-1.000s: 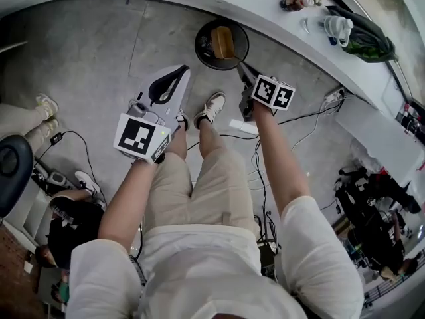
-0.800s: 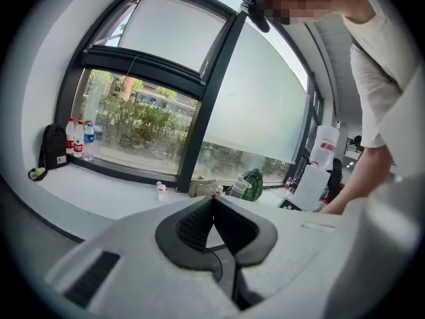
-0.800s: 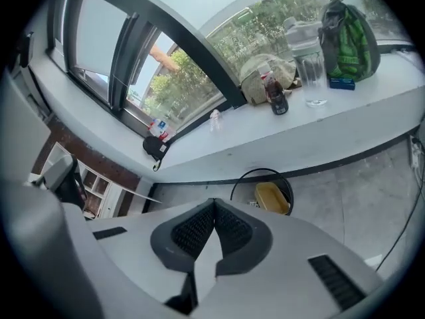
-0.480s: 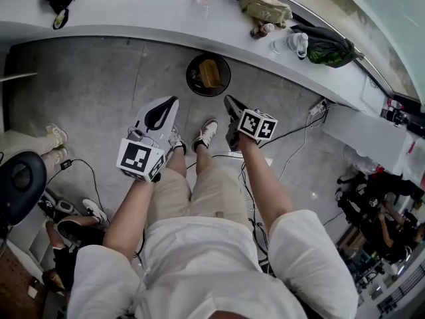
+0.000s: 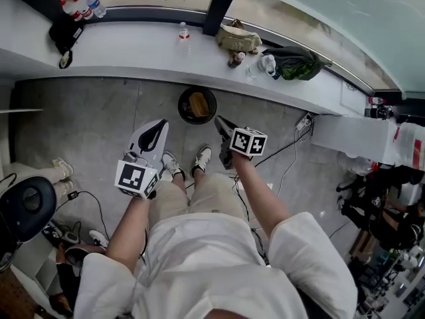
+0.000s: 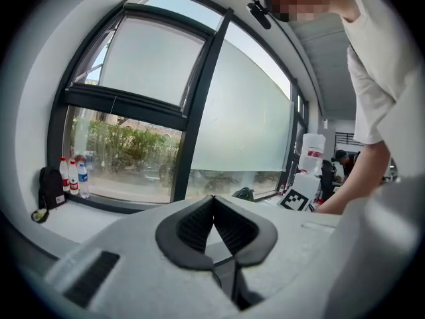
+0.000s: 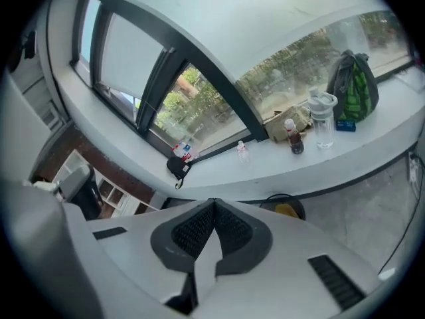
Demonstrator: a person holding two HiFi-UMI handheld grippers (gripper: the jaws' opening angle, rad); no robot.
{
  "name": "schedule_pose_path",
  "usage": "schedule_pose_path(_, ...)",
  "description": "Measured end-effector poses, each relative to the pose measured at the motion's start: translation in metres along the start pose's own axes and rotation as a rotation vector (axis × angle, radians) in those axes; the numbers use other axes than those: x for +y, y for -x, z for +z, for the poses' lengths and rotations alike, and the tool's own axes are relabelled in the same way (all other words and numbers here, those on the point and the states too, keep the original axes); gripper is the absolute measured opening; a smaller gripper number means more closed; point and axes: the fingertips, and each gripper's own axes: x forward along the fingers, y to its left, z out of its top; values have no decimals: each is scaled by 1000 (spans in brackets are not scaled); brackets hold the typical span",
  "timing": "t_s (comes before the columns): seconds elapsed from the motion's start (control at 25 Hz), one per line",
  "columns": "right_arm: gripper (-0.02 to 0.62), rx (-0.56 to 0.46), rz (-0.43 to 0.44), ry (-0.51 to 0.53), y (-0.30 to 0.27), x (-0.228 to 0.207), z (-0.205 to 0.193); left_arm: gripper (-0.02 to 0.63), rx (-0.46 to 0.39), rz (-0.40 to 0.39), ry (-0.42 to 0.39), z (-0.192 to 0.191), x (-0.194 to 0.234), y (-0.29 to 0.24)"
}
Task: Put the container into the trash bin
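A round black trash bin [image 5: 197, 105] stands on the grey floor under the white ledge, with a yellowish-brown container [image 5: 198, 103] lying inside it. My left gripper [image 5: 161, 123] hangs above the floor to the bin's left, shut and empty; in the left gripper view its pads [image 6: 214, 199] meet at the tip against the window. My right gripper [image 5: 219, 121] is just right of the bin, also shut with nothing held. In the right gripper view the bin [image 7: 282, 206] and the yellow container [image 7: 287, 211] show beyond the closed jaws [image 7: 213, 203].
A long white ledge [image 5: 133, 48] carries water bottles [image 5: 184, 32], a tan bag [image 5: 237, 38] and a green-black backpack [image 5: 292, 62]. Cables [image 5: 285, 168] run over the floor on the right. A dark chair [image 5: 23, 208] and another person's shoes [image 5: 63, 168] are at left.
Both grippers have risen away from the floor and the bin, which now looks smaller. The head view has tipped up, bringing more of the ledge and window into sight.
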Motion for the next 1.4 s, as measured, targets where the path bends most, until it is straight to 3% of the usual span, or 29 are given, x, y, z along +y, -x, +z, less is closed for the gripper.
schedule_pose_path(0.32, 2, -97, 16, 56, 41, 38, 36, 17, -98, 0, -68, 61, -20, 16)
schedule_pose_path(0.68, 2, -223, 19, 208, 90, 71, 103, 17, -193, 8, -151, 124, -31, 35)
schedule_pose_path(1.04, 2, -383, 74, 342, 148, 119, 172, 17, -337, 90, -209, 193, -24, 71)
schedule_pose_path(1.4, 2, -525, 157, 500, 204, 177, 222, 17, -386, 141, -251, 231, -8, 91)
